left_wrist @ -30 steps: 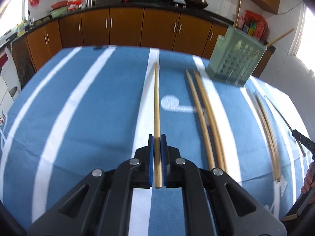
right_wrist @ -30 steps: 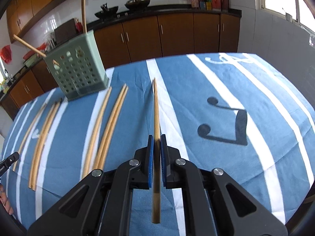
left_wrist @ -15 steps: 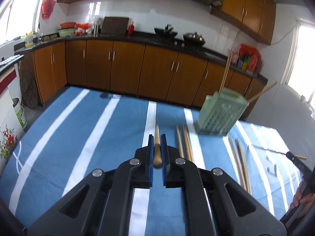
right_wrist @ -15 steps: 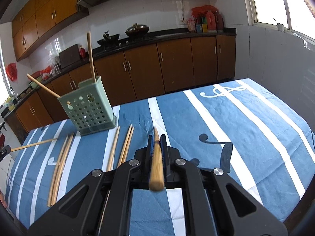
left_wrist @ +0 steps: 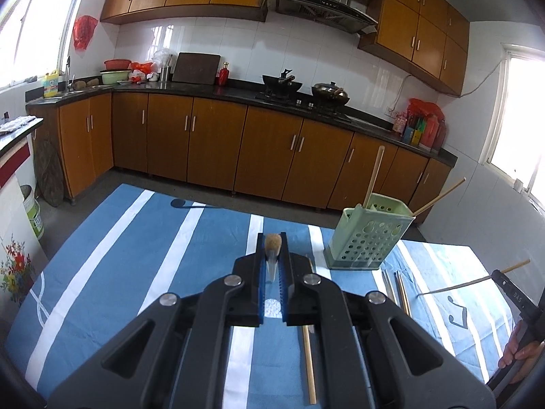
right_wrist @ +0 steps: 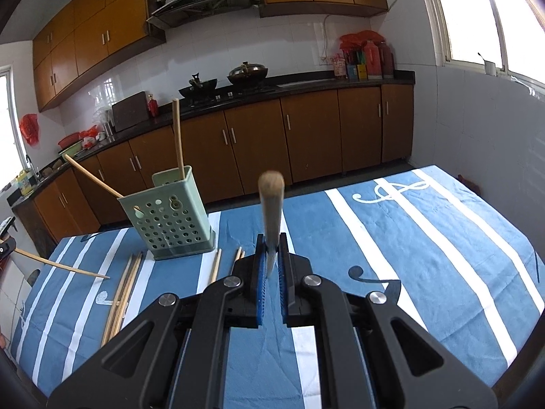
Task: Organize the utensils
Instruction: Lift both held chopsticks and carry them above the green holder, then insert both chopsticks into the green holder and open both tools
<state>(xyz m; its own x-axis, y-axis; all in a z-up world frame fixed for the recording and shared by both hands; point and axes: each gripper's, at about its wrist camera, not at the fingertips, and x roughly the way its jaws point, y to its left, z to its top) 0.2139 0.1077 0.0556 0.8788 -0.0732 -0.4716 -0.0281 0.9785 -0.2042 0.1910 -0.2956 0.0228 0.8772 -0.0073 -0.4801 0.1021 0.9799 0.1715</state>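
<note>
Right gripper (left_wrist: 511, 288) side reads "DAS"; clamps chopstick (left_wrist: 453, 286).

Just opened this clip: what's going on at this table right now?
A person is sorting chopsticks into a green perforated holder on a blue striped tablecloth. Each hand works a two-finger gripper. The left gripper is shut on one chopstick, and the right gripper is shut on another; both are held clear of the cloth. Two chopsticks already stand in the holder, and several more lie loose on the cloth beside it.
</note>
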